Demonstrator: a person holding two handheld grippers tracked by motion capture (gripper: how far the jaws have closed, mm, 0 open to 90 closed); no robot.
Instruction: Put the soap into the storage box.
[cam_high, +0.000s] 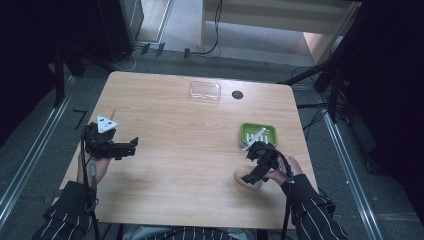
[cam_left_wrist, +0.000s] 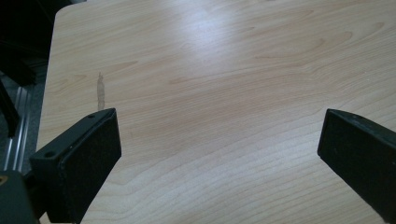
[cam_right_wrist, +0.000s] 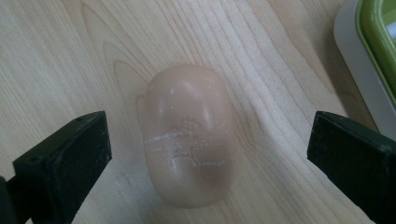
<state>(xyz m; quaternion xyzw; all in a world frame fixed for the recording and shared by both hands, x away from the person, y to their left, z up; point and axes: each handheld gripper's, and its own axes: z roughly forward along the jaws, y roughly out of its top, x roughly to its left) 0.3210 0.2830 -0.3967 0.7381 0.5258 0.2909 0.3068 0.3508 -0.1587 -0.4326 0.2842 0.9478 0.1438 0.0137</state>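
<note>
Right gripper view puts your right gripper (cam_right_wrist: 208, 149) over a beige soap bar (cam_right_wrist: 187, 135) lying flat on the wooden table (cam_right_wrist: 70, 56), jaws wide apart, one each side, not touching it. Green soap dish (cam_high: 258, 134) sits just beyond, near the table's right edge. Your left gripper (cam_left_wrist: 219, 154) hangs over bare wood at the left, jaws spread too.

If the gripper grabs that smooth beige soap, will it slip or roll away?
The soap looks rounded and glossy, so it may squirt out of the right gripper, whose jaws stand wide open around it. It lies flat on the table, so rolling seems unlikely. It probably stays stiff.
</note>
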